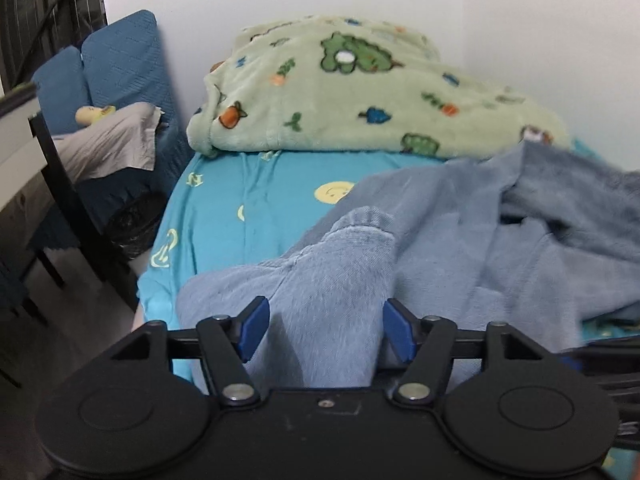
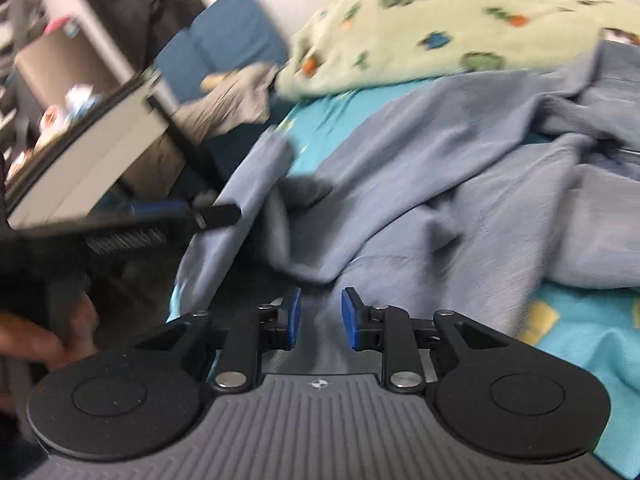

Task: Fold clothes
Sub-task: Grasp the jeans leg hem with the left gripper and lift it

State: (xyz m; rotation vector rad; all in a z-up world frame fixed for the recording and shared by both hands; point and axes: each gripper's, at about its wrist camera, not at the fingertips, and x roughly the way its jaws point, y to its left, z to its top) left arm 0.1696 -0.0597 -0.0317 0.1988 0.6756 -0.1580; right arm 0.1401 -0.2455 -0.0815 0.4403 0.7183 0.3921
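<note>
Spreading the blue garment (image 1: 460, 240) below the green blanket (image 1: 360, 92) is going best gently: left gripper (image 1: 326, 330) and right gripper (image 2: 320, 316) are both straddling cloth, fingers released.

A rumpled, fuzzy blue-grey garment (image 1: 460, 232) lies spread on the bed.

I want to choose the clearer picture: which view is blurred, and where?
Left wrist view: mostly sharp; the green blanket and blue garment show texture. Right wrist view: motion blur smears the shelf and the blanket; the fingers stay sharp.
</note>
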